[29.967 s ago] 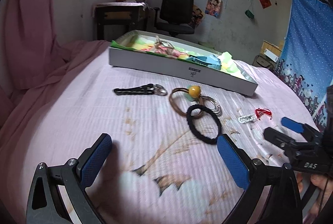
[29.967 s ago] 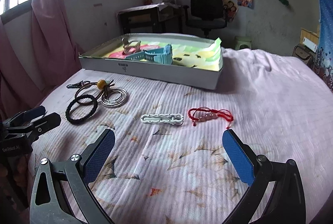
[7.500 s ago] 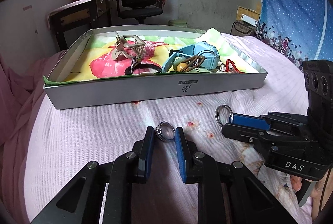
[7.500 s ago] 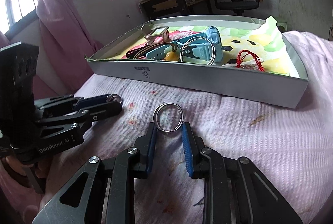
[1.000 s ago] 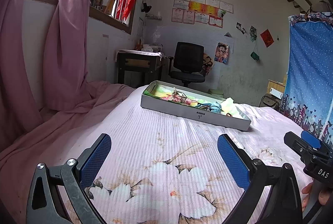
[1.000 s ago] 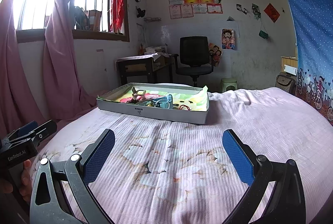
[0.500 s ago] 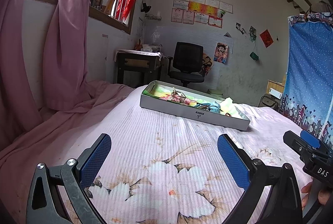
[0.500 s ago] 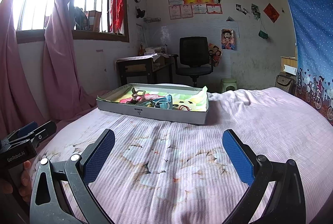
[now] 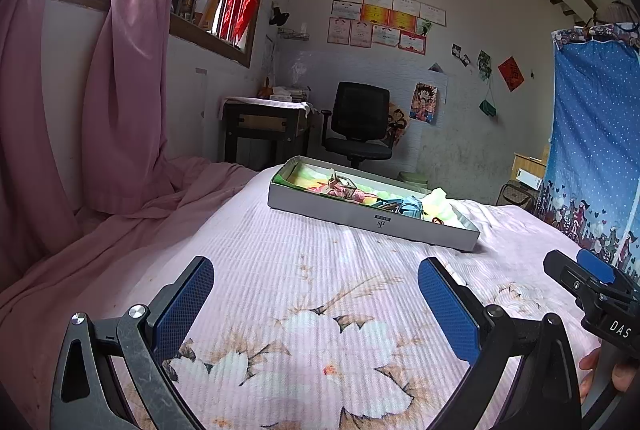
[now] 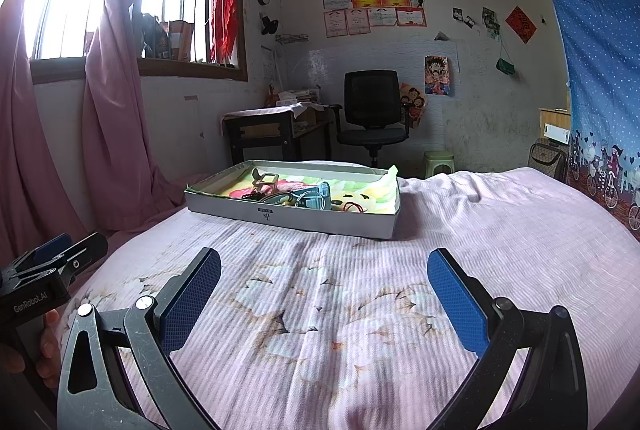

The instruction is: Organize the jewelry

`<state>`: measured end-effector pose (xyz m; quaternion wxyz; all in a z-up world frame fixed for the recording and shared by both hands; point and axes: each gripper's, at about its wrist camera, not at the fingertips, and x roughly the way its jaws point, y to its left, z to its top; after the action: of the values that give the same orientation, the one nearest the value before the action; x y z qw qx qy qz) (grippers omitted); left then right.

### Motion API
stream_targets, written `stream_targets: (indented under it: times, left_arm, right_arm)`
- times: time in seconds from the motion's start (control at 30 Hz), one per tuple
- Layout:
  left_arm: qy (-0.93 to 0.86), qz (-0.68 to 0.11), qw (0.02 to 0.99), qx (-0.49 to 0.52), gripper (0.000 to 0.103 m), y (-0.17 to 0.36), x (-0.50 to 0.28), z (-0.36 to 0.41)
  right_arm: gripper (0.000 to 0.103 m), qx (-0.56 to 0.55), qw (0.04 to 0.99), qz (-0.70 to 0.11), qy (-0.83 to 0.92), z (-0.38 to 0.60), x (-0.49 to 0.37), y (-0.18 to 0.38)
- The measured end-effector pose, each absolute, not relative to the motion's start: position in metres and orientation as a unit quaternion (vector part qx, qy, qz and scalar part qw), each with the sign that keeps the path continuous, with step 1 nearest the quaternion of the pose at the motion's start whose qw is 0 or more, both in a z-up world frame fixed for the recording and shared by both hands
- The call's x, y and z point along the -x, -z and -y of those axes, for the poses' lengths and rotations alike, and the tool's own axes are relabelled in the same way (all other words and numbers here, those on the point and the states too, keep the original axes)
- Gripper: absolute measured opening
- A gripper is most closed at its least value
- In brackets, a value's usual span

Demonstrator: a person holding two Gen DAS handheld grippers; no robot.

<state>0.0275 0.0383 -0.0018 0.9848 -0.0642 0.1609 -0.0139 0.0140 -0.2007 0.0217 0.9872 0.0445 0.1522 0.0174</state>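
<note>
We see a bed under a pink floral sheet; on it a shallow grey box holds the jewelry. Beyond the box stand a desk and office chair. Left gripper and right gripper hover short of the box, fingers released, empty.

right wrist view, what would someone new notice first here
The shallow white box lying on the pink bedspread, with a blue watch and a red bracelet among the pieces inside. Nearer, the right gripper stands wide open with nothing between its blue pads.
</note>
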Motion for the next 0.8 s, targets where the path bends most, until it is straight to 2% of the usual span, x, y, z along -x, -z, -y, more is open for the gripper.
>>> stream_targets:
  times: [0.8]
  left_arm:
    - [0.014, -0.16, 0.985, 0.065, 0.103, 0.0023, -0.0272, -0.0375]
  right_arm:
    - [0.102, -0.044, 0.987, -0.152, -0.017, 0.2014, -0.0148, -0.0217]
